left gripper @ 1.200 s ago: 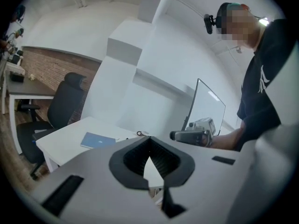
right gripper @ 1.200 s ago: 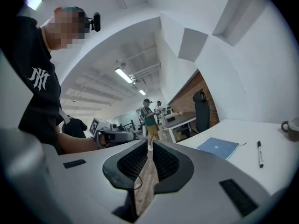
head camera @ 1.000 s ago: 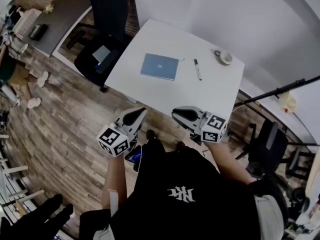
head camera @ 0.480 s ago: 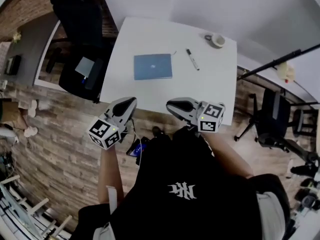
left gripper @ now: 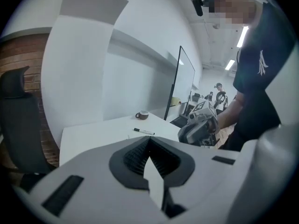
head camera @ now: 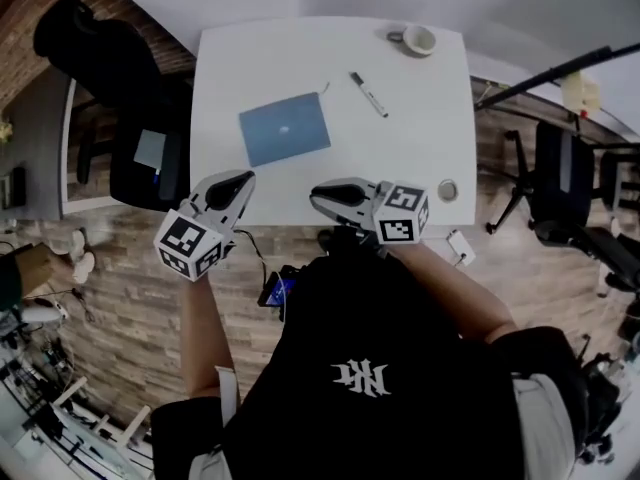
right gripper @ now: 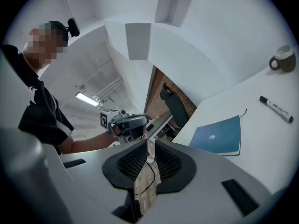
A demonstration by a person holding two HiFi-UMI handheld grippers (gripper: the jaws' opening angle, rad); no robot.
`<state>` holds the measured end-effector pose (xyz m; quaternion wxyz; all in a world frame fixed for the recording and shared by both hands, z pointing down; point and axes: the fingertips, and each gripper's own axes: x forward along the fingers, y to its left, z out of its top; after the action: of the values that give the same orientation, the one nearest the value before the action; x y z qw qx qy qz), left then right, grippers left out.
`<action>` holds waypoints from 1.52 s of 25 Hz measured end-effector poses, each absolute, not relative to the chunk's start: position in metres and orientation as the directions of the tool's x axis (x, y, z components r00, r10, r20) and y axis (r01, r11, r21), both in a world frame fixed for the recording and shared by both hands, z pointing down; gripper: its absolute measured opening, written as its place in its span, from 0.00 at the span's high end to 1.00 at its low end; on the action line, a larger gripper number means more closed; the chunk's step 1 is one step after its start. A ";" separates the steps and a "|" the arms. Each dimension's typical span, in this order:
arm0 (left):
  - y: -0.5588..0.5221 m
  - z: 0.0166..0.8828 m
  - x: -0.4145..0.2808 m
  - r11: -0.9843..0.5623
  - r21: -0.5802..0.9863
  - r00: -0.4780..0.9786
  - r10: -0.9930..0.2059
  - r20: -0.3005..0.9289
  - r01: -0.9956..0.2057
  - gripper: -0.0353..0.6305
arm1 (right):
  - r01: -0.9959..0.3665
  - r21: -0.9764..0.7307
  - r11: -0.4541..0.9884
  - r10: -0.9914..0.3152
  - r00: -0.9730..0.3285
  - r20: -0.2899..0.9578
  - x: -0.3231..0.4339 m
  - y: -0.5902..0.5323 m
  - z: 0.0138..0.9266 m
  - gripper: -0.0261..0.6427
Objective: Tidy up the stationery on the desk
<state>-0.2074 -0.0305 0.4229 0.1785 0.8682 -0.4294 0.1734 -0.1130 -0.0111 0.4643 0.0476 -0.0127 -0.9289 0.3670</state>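
Note:
On the white desk [head camera: 420, 138] lie a blue notebook [head camera: 285, 128], a black-and-white marker [head camera: 368, 94] and, at the far edge, a cup [head camera: 418, 39]. My left gripper [head camera: 243, 178] hangs over the desk's near edge, just short of the notebook, its jaws shut and empty. To its right, also at the near edge, my right gripper [head camera: 316, 194] is shut with nothing held. The right gripper view has the notebook [right gripper: 219, 136], the marker [right gripper: 276, 109] and the cup [right gripper: 283, 58] ahead of its jaws. In the left gripper view the marker [left gripper: 144, 132] and the cup [left gripper: 142, 115] lie beyond.
A small round fitting [head camera: 447, 189] sits near the desk's front right corner. One black office chair [head camera: 100, 58] stands left of the desk, and another [head camera: 560, 183] to the right on the wooden floor. A dark stand pole [head camera: 540, 73] slants past the right edge.
Both grippers have come forward to the desk's near edge. The desk now lies square in front of me instead of off at an angle.

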 end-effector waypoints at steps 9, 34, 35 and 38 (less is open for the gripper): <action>-0.092 0.451 -0.204 -0.621 0.167 0.597 -0.591 0.542 -0.766 0.95 | -0.133 -0.806 0.577 -0.083 -0.991 0.104 -0.121 -0.044 0.517 0.80; -0.208 0.603 -0.254 -0.830 0.169 0.567 -0.200 0.799 -0.531 0.95 | -0.315 -0.911 -0.266 -0.577 -0.705 0.412 -0.160 -0.090 0.640 0.70; -0.208 0.609 -0.254 -0.835 0.180 0.563 -0.177 0.807 -0.520 0.95 | -0.320 -0.904 -0.283 -0.578 -0.695 0.427 -0.163 -0.087 0.643 0.70; -0.209 0.619 -0.255 -0.846 0.201 0.554 -0.129 0.822 -0.494 0.94 | -0.343 -0.883 -0.320 -0.579 -0.667 0.469 -0.166 -0.085 0.650 0.70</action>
<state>-0.2551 -0.2088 0.6194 0.2097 0.8563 -0.1818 0.4356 -0.1665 -0.0851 0.6496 -0.0834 0.3992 -0.5770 0.7077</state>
